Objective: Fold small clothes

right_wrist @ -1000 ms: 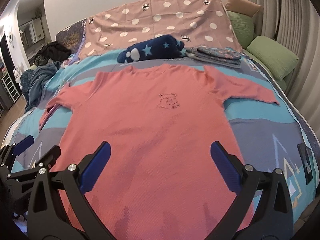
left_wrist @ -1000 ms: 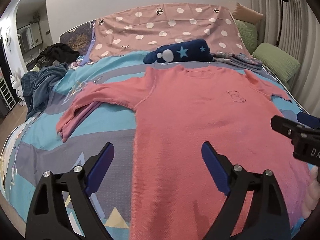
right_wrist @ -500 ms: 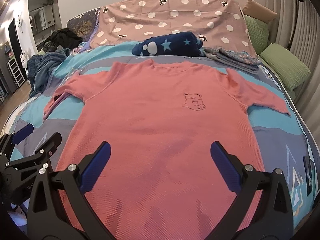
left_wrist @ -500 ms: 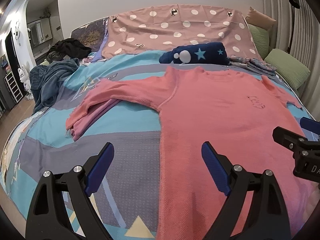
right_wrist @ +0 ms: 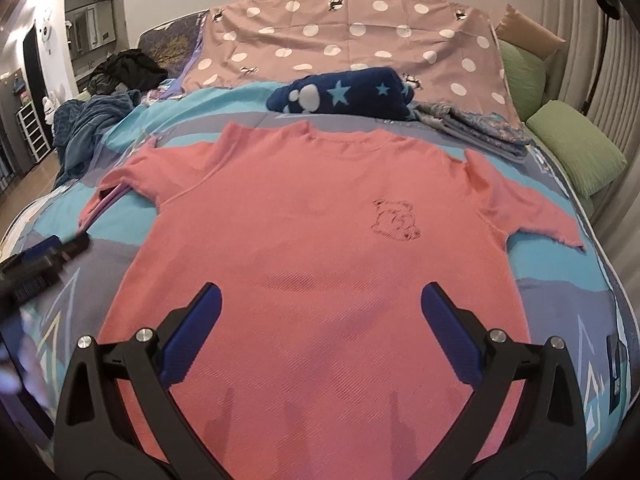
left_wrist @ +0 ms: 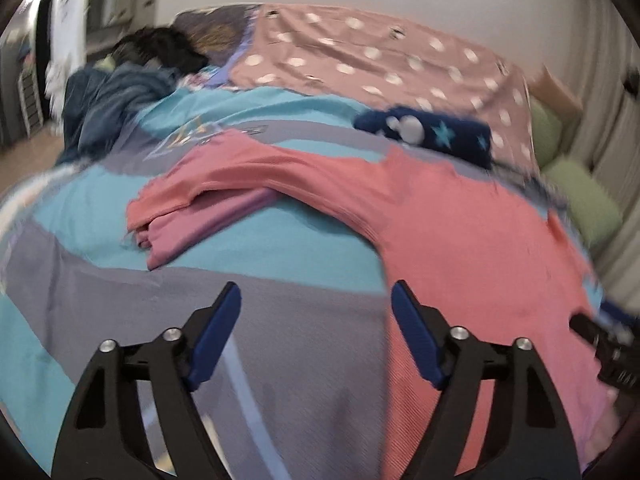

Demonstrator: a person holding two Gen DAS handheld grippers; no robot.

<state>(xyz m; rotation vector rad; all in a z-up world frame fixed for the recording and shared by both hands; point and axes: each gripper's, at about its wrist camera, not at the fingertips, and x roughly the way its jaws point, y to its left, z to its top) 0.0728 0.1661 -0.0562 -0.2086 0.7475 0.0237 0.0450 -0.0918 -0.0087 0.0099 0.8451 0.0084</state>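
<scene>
Fingers of left gripper spread wide, holding nothing, poised over the grey band of the bedspread just beside the body edge of the pink T-shirt. Ahead and leftward, the left sleeve, with a mauve garment tucked partly beneath its cuff. Blurred view, so exact cuff edges hard to tell.

Right gripper likewise wide and empty, hovering over the lower middle of the shirt, flat and face up, bear print showing. Right sleeve spread out toward the green pillows.

Likely step: reach for the left sleeve to fold it inward. Best pinch near the cuff, catching only the pink layer and not the mauve cloth below; lift low, lay across the chest, keep the shoulder line straight. Navy star blanket well beyond the collar, out of the way.
</scene>
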